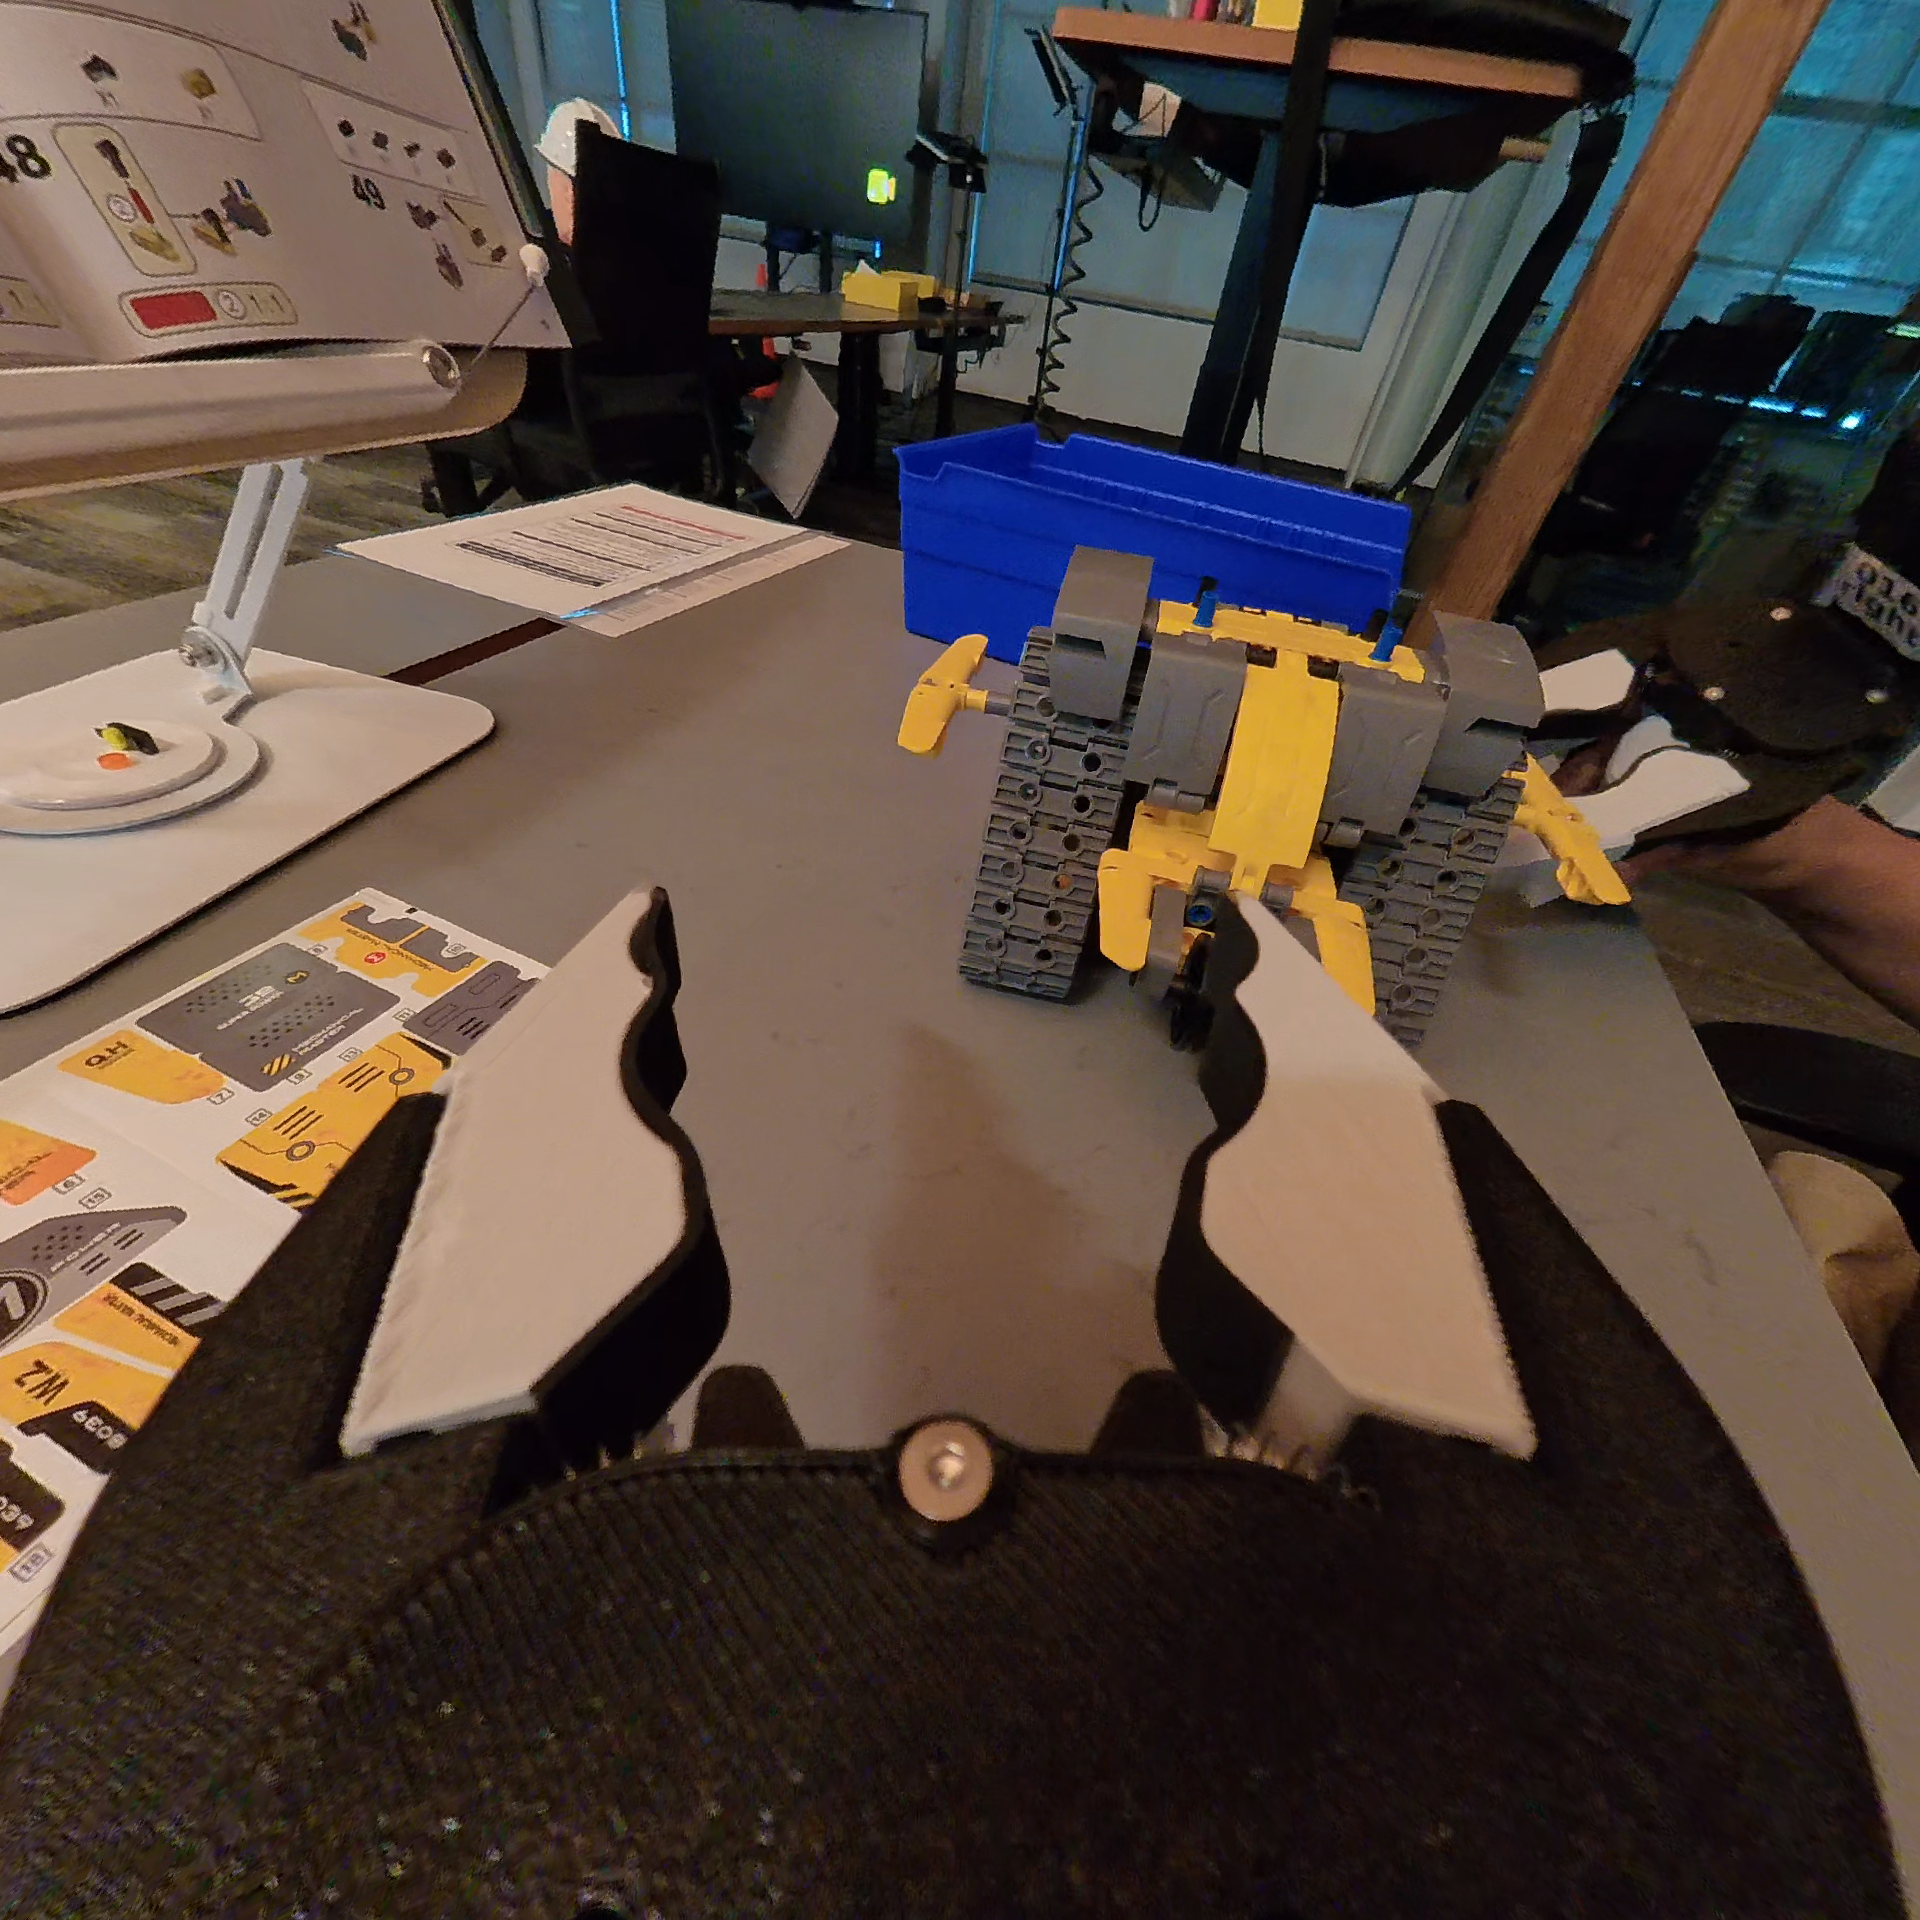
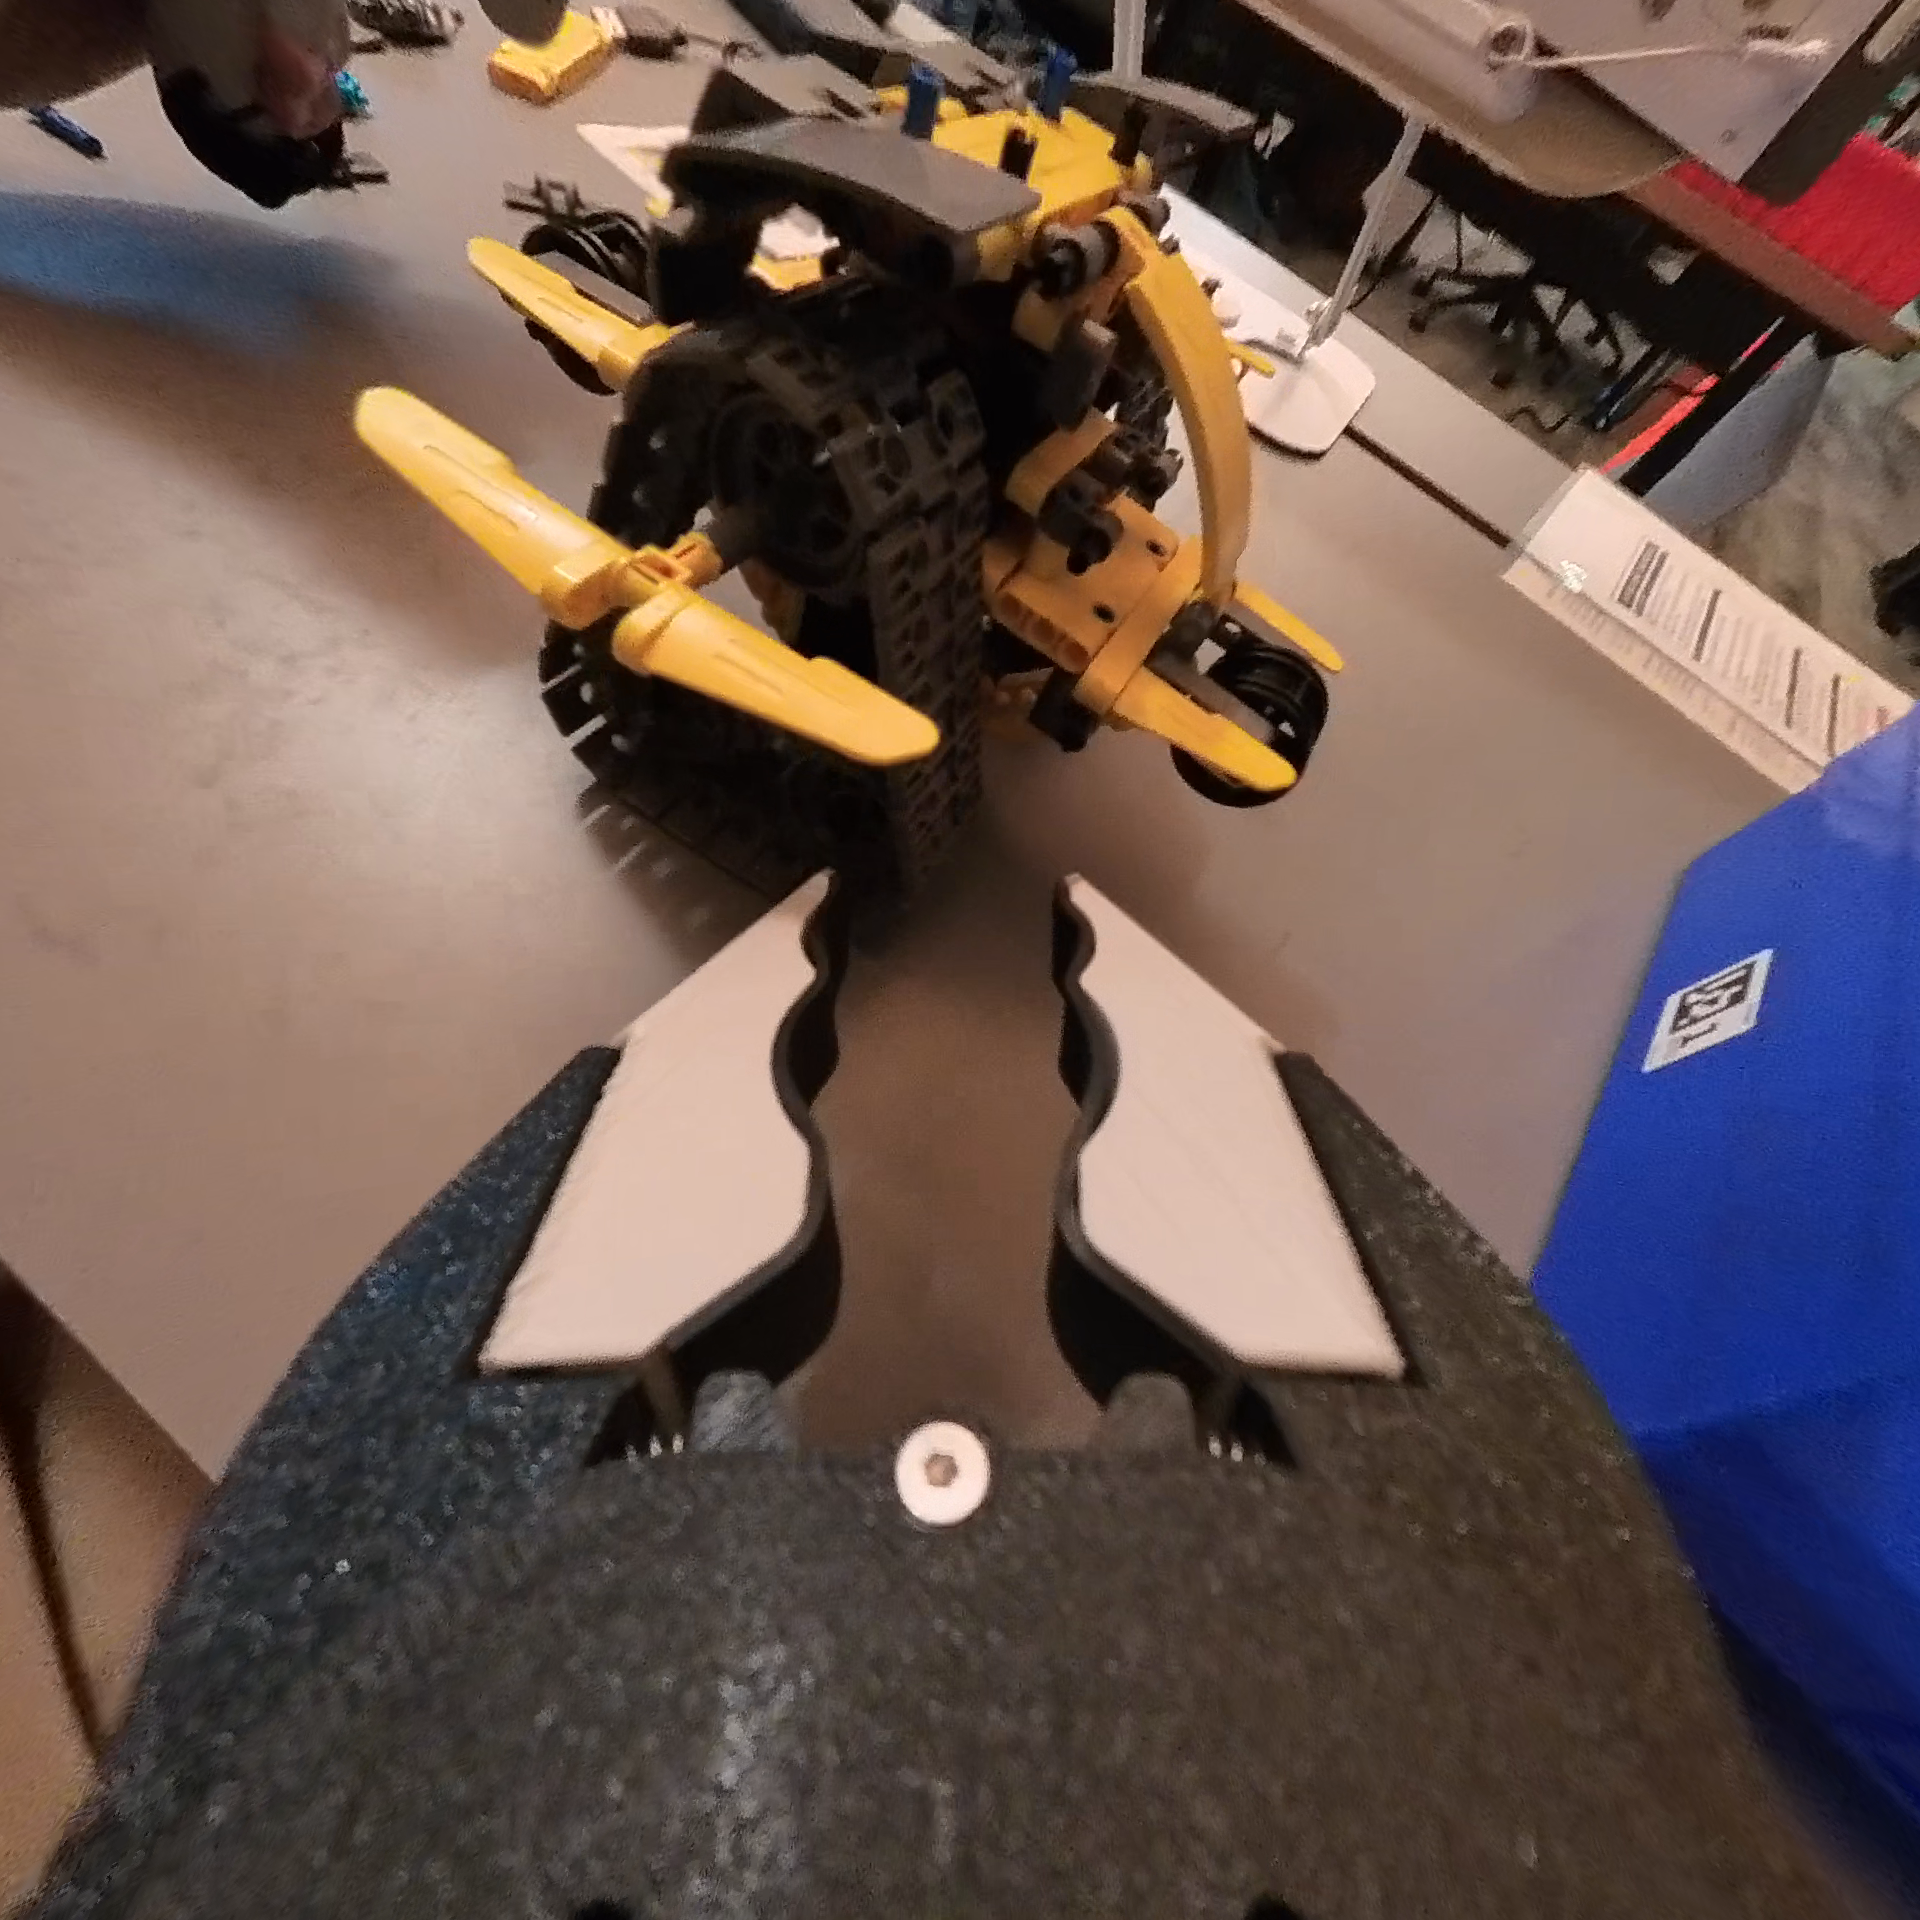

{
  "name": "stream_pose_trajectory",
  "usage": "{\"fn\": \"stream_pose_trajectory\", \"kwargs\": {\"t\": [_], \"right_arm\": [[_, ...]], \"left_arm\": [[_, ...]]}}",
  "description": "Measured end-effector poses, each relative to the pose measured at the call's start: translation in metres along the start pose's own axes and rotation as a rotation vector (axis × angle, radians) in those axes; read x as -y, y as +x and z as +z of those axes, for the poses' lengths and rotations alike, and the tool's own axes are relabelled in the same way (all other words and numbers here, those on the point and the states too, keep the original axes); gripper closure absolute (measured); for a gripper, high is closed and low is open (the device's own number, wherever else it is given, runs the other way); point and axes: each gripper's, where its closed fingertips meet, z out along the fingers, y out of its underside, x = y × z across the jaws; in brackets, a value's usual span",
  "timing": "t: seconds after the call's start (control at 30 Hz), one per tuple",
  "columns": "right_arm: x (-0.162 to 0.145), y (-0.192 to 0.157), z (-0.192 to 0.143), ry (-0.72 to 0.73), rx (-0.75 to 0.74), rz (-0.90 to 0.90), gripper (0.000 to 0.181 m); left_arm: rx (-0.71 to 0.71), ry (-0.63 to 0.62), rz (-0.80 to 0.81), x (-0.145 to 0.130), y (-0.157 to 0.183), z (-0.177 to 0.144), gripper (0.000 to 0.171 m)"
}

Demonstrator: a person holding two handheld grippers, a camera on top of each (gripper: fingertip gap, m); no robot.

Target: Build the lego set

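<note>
A yellow and grey brick-built tracked vehicle (image 1: 1247, 790) stands upright on the grey table (image 1: 810, 790). My left gripper (image 1: 940, 925) is open and empty just in front of it, its right fingertip close to the model's lower yellow part. My right gripper (image 2: 940, 904) is open and empty, its tips near the model's dark track (image 2: 914, 665) and just below a yellow blade (image 2: 623, 582). The right gripper also shows in the left wrist view (image 1: 1621, 758), at the model's right side near a yellow blade, with a person's hand behind it.
A blue bin (image 1: 1132, 530) stands behind the model; it shows at the right in the right wrist view (image 2: 1756, 1195). A white stand (image 1: 208, 727) holds an instruction booklet (image 1: 229, 177). A sticker sheet (image 1: 208, 1101) and a printed paper (image 1: 613, 551) lie on the table. From my right tips it is roughly 6 centimeters to the yellow blade (image 2: 623, 582); from my left, 15 centimeters.
</note>
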Motion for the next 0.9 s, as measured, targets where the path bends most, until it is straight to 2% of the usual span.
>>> {"fn": "stream_pose_trajectory", "kwargs": {"t": [0.13,0.23,0.37,0.43,0.6,0.7,0.77,0.83,0.9], "right_arm": [[0.001,-0.004,0.000,0.013,0.015,-0.022,0.144],[0.001,-0.006,0.004,0.005,0.044,-0.026,0.144],[0.008,0.000,0.004,0.062,0.063,-0.010,0.147],[0.011,0.002,0.003,0.084,0.075,0.009,0.147],[0.017,0.009,0.005,0.124,0.072,0.031,0.150],[0.031,0.027,-0.003,0.234,-0.057,0.033,0.152],[0.039,0.032,-0.013,0.313,-0.112,0.015,0.157],[0.042,0.034,-0.017,0.344,-0.139,0.007,0.157],[0.043,0.036,-0.019,0.355,-0.152,0.002,0.157]], "left_arm": [[-0.031,0.006,-0.009,0.000,0.005,0.001,0.070],[-0.124,0.030,0.005,0.006,0.023,0.001,0.059],[-0.236,0.039,0.054,0.010,0.048,0.000,0.051],[-0.262,-0.012,0.089,0.004,0.057,0.001,0.052],[-0.220,-0.115,0.217,-0.014,0.064,0.012,0.058],[-0.178,-0.151,0.259,-0.022,0.063,0.021,0.063],[-0.173,-0.160,0.246,-0.026,0.064,0.025,0.067],[-0.197,-0.155,0.202,-0.029,0.066,0.028,0.084],[-0.228,-0.139,0.140,-0.030,0.068,0.031,0.087]]}}
